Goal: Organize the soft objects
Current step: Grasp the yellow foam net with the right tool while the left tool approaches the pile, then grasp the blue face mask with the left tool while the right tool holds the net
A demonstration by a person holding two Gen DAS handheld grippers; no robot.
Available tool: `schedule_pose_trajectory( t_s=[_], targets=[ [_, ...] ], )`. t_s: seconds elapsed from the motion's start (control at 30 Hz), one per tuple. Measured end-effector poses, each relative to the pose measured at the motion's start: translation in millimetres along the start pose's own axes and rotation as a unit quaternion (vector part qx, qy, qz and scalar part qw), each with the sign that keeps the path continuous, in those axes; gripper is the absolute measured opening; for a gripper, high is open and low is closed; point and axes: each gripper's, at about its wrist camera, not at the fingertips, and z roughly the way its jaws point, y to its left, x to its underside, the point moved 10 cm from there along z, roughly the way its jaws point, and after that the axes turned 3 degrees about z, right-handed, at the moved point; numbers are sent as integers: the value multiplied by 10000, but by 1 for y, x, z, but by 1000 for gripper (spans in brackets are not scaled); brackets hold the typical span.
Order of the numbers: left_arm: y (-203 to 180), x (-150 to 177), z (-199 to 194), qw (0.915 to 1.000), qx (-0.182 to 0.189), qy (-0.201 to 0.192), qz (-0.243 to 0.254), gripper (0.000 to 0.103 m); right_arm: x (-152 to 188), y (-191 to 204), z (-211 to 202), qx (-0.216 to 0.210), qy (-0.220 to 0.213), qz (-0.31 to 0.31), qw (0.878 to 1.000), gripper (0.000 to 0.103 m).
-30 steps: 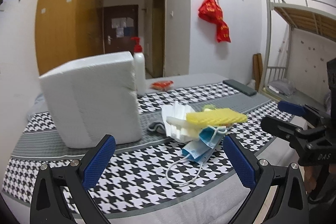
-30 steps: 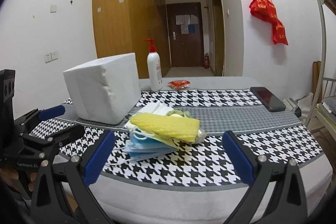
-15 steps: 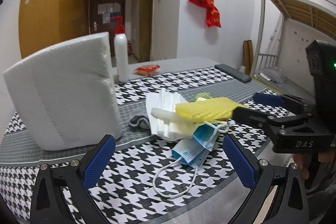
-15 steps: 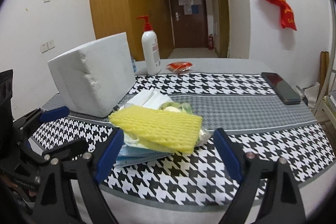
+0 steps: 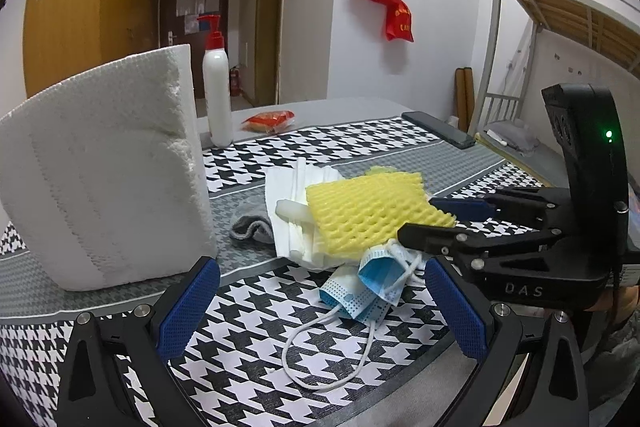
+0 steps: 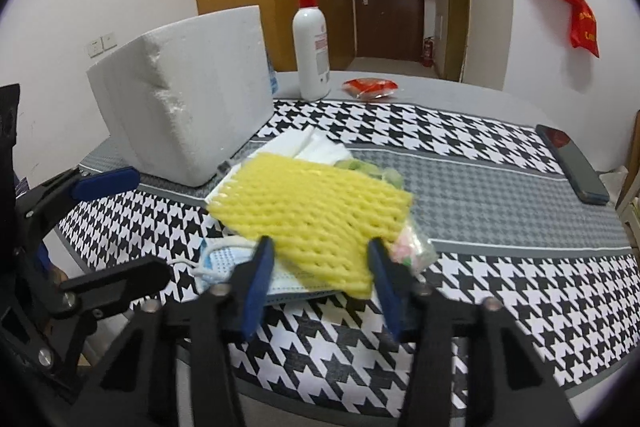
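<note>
Right wrist view: my right gripper is closing around the near edge of the yellow foam net, which lies between the jaws; I cannot tell whether the pads press it yet. That net tops a small pile just in front of the white foam block, my landmark: blue face masks lie under it, folded white sheets behind it, and a grey sock sits at the block's foot. My left gripper hovers wide open and empty, near the masks and just in front of the block. I judge this to be the first pick, with sorting barely begun. Next, the grip must firm up gently on the springy net, then lift it clear without dragging mask loops along. Everything rests on a table covered in black-and-white houndstooth cloth. Behind the block stand a pump bottle, a wooden wardrobe and a dark door; a phone lies well to the block's right.
</note>
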Motion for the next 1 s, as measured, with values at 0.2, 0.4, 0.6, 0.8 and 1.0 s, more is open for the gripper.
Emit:
schedule_pose_trajectory(
  t_s=[0.2,0.4,0.6,0.8,1.0],
  targets=[
    [0,3,5,10000,-1,68,-53,102,-1,-2,2,100,11,-1,9999,20],
    [-4,4,8,9999,17,94,-40,102,-12,-9,-28,141,-407,126,9990,18],
    [-17,1,15,9998,131,129,78,102,-8,-18,-45,232,-575,187,9979,18],
    [-29,-3,23,9995,255,146,85,102,-1,-36,-55,356,-628,430,9965,18],
    [-43,-3,36,9985,446,292,159,88,13,-53,-61,445,-633,641,9949,18]
  ],
)
